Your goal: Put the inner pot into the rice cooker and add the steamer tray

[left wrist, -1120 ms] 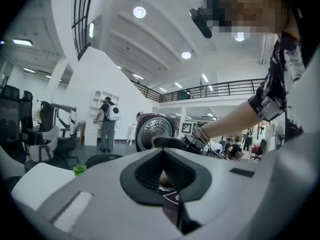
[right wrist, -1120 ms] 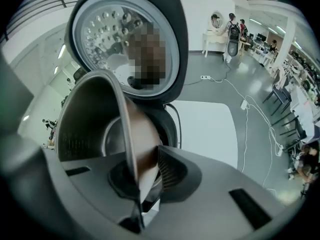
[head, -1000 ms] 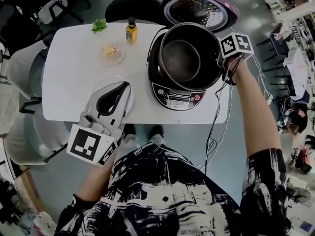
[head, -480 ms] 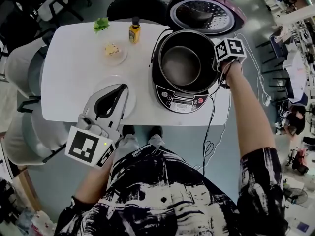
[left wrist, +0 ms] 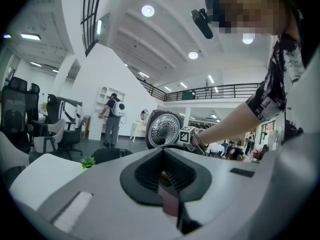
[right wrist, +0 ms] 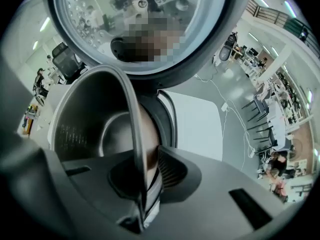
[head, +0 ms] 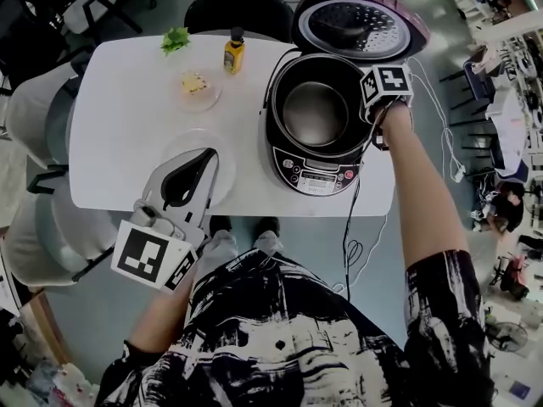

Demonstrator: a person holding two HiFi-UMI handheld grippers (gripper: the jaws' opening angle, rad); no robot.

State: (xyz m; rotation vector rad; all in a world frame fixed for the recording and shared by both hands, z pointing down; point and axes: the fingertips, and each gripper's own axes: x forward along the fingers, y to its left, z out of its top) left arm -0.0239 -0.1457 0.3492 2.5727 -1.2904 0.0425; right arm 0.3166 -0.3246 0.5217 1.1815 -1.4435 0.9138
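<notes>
- The rice cooker (head: 316,175) is set at the right end of the white table (head: 119,125), with its lid (head: 361,24) thrown open at the far side.
- The inner pot (head: 316,113) is seen inside the cooker's body; whether it is fully seated cannot be told.
- The right gripper (right wrist: 147,181) is pointed steeply down at the pot's right side, and its fingers are closed on the pot's thin rim.
- A column of level markings (right wrist: 67,134) is printed on the pot's inner wall, but it is too small to be read.
- A control panel (head: 318,179) with a small display and buttons is carried on the cooker's near face; its writing cannot be made out.
- The left gripper (head: 210,155) is held over the near left part of the table, its fingers brought together with nothing between them, above a clear round dish (head: 180,142).
- A yellow bottle (head: 233,53), a green sprig (head: 176,39) and a small dish of food (head: 195,87) are placed at the far side; the bottle's label is illegible.
</notes>
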